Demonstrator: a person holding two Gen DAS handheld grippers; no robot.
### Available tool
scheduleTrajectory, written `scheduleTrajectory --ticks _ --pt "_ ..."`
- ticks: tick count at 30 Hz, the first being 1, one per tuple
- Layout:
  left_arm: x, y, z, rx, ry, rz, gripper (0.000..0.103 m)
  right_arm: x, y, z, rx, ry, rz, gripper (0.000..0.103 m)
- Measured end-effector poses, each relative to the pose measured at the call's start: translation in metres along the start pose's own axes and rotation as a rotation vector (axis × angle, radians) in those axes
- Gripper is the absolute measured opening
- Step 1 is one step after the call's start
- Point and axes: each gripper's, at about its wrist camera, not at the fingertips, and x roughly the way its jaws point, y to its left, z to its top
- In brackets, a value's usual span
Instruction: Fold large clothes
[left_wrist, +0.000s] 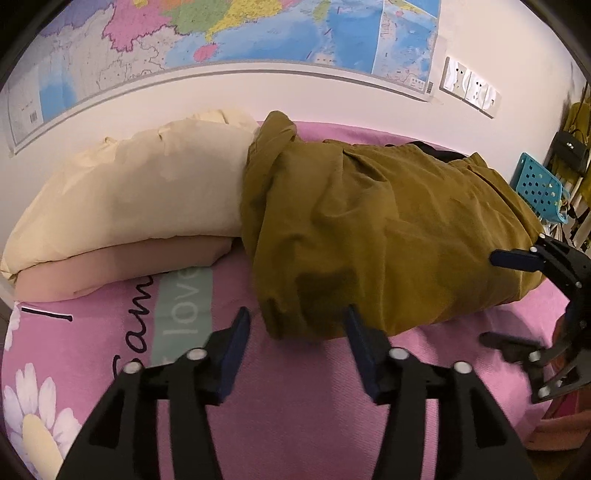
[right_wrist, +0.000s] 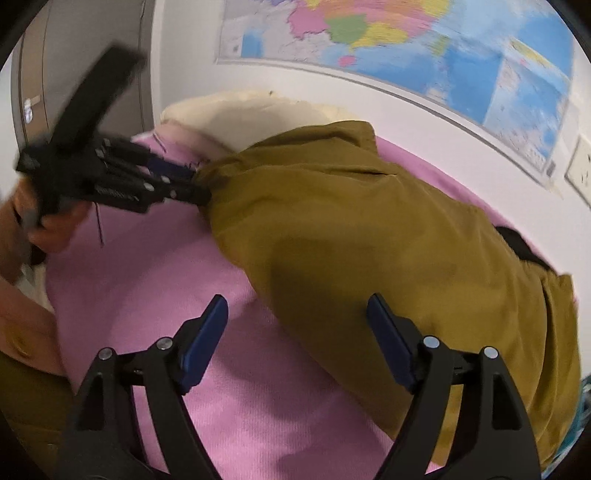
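Both grippers hover over a bed with their jaws apart and nothing between the pads. Left gripper (left_wrist: 295, 325) sits just above the near edge of an olive-brown garment (left_wrist: 369, 221), its blue-padded fingers (left_wrist: 236, 347) straddling the cloth's lower left corner without pressing on it. Right gripper (right_wrist: 295, 317) hangs over the pink bedspread (right_wrist: 147, 266) with its right finger above the garment's near edge, pads clear of the fabric.

Olive-brown garment lies bunched across the middle of the bed, reaching from the near edge towards the wall side, with a black strip (right_wrist: 521, 247) showing at its far right end. Cream pillow (left_wrist: 129, 192) rests on a tan pillow (left_wrist: 118, 266) at the bed's left end, touching the garment. Bedspread carries white daisies and lettering at the near left corner.

Turquoise perforated basket (left_wrist: 539, 188) stands beyond the bed's right end; its contents cannot be made out. Coloured wall map (left_wrist: 221, 33) and white wall sockets (left_wrist: 469, 86) hang above the bed's far edge
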Motion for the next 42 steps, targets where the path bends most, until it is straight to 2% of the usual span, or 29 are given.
scheduleTrajectory --ticks 6,11,13,15,16,18,21,23,24,26,32,33,38,42 --pt "-0.006 -0.010 -0.004 0.014 -0.011 0.003 0.057 0.006 -0.001 -0.005 -0.017 0.005 -0.061 0.077" --pt "-0.003 -0.014 -0.007 0.004 0.011 -0.037 0.060 0.014 0.001 -0.009 -0.049 0.032 -0.106 0.077" --pt "-0.001 -0.016 -0.010 -0.012 0.027 -0.083 0.062 0.020 0.000 -0.009 -0.052 0.039 -0.122 0.076" --pt "0.000 -0.017 -0.014 -0.035 0.040 -0.136 0.063 0.026 -0.005 -0.007 -0.028 0.047 -0.136 0.064" --pt "0.002 -0.017 -0.016 -0.056 0.051 -0.175 0.063 0.025 -0.010 -0.006 0.001 0.041 -0.119 0.062" --pt "0.004 -0.017 -0.020 -0.083 0.069 -0.243 0.063 0.022 -0.016 -0.004 0.029 0.028 -0.092 0.049" --pt "0.011 -0.023 -0.024 -0.096 0.100 -0.316 0.063 0.015 -0.024 -0.002 0.077 0.008 -0.044 0.037" --pt "0.017 -0.023 -0.021 -0.135 0.110 -0.385 0.067 0.013 -0.028 -0.001 0.107 0.002 -0.024 0.036" --pt "0.022 -0.022 -0.019 -0.172 0.116 -0.443 0.073 0.012 -0.030 -0.001 0.119 0.000 -0.016 0.036" --pt "0.033 -0.018 -0.014 -0.249 0.127 -0.539 0.074 0.011 -0.034 -0.001 0.142 -0.005 0.002 0.036" --pt "0.062 -0.005 -0.003 -0.434 0.118 -0.657 0.076 0.005 -0.038 -0.003 0.180 -0.013 0.026 0.036" --pt "0.067 -0.004 -0.002 -0.465 0.116 -0.664 0.076 0.005 -0.039 -0.004 0.188 -0.014 0.033 0.036" --pt "0.081 -0.011 0.016 -0.484 0.123 -0.638 0.077 0.002 -0.047 -0.006 0.253 -0.028 0.080 0.036" --pt "0.094 -0.014 0.029 -0.489 0.121 -0.587 0.077 -0.001 -0.052 -0.009 0.311 -0.033 0.115 0.036"
